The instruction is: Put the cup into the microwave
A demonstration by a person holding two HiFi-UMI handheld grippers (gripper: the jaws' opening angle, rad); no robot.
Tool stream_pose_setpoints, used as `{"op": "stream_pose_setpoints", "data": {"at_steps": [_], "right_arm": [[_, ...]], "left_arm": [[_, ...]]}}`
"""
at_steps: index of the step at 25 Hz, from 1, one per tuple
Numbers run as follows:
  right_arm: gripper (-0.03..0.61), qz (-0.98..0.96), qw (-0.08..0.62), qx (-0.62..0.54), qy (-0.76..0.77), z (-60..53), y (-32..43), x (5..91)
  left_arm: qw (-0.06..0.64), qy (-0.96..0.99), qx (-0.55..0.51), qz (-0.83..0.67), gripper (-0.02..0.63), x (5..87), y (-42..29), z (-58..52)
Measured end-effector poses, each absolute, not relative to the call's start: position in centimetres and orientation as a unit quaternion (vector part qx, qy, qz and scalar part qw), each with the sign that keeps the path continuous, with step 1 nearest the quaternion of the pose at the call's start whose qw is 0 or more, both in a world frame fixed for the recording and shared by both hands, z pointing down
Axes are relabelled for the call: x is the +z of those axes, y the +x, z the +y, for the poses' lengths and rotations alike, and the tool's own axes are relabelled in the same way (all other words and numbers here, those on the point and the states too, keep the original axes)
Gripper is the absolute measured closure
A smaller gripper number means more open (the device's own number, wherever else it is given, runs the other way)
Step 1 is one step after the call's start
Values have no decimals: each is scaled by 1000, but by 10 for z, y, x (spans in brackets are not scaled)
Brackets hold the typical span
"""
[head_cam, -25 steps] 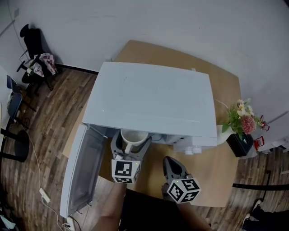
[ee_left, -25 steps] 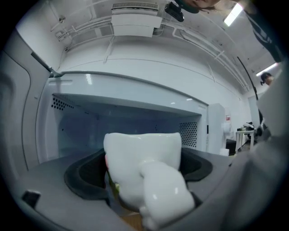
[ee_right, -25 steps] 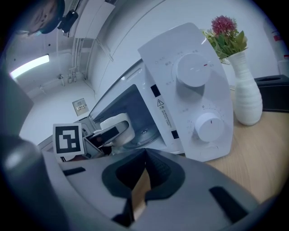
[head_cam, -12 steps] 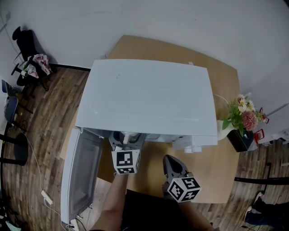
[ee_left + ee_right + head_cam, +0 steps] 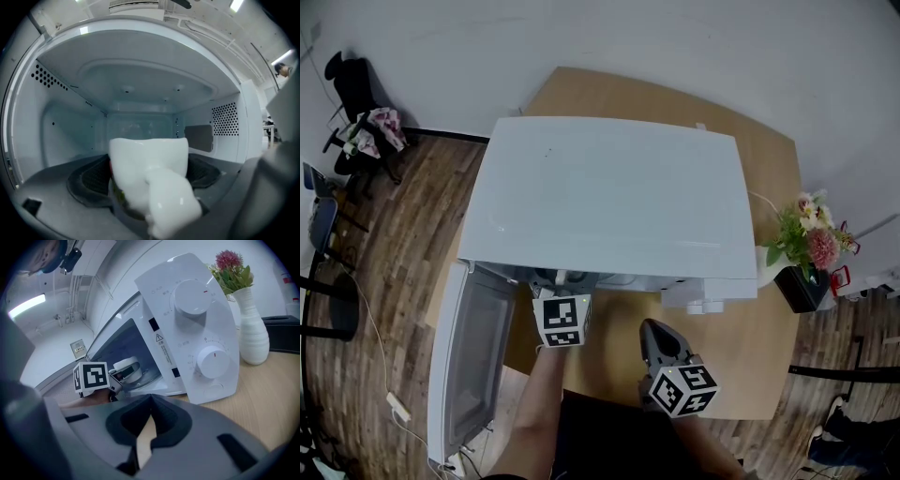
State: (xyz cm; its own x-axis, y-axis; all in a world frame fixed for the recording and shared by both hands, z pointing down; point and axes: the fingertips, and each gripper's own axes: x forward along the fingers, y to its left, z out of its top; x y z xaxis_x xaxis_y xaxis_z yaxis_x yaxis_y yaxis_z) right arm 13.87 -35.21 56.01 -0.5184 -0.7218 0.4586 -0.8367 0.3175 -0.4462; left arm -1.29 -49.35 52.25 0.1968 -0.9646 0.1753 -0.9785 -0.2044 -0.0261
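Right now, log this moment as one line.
left tongs: shut on cup, inside microwave | cup: in cavity, not released | right tongs: shut, empty, outside | door: open

The cup (image 5: pixel 149 176) is sitting between the left tongs (image 5: pixel 556 280), inside the microwave (image 5: pixel 609 197), seemingly ahead-left of the right tongs (image 5: pixel 655 331).
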Motion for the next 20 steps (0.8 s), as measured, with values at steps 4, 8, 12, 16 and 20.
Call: {"op": "stream_pose_setpoints", "data": {"at_steps": [4, 8, 12, 16, 20], "right_arm": [[586, -805, 87, 329, 486, -352, 141, 561], [586, -804, 85, 328, 489, -353, 144, 561], [586, -803, 85, 328, 491, -352, 146, 561], [586, -801, 82, 328, 494, -352, 147, 561], [586, -801, 82, 327, 495, -351, 147, 560]], "left_arm": [[42, 773, 77, -629, 155, 521, -12, -495], [41, 775, 96, -623, 155, 527, -12, -495], [64, 772, 99, -625, 155, 533, -15, -497], [64, 772, 98, -625, 155, 532, -15, -498], [64, 772, 98, -624, 155, 532, -15, -497]]}}
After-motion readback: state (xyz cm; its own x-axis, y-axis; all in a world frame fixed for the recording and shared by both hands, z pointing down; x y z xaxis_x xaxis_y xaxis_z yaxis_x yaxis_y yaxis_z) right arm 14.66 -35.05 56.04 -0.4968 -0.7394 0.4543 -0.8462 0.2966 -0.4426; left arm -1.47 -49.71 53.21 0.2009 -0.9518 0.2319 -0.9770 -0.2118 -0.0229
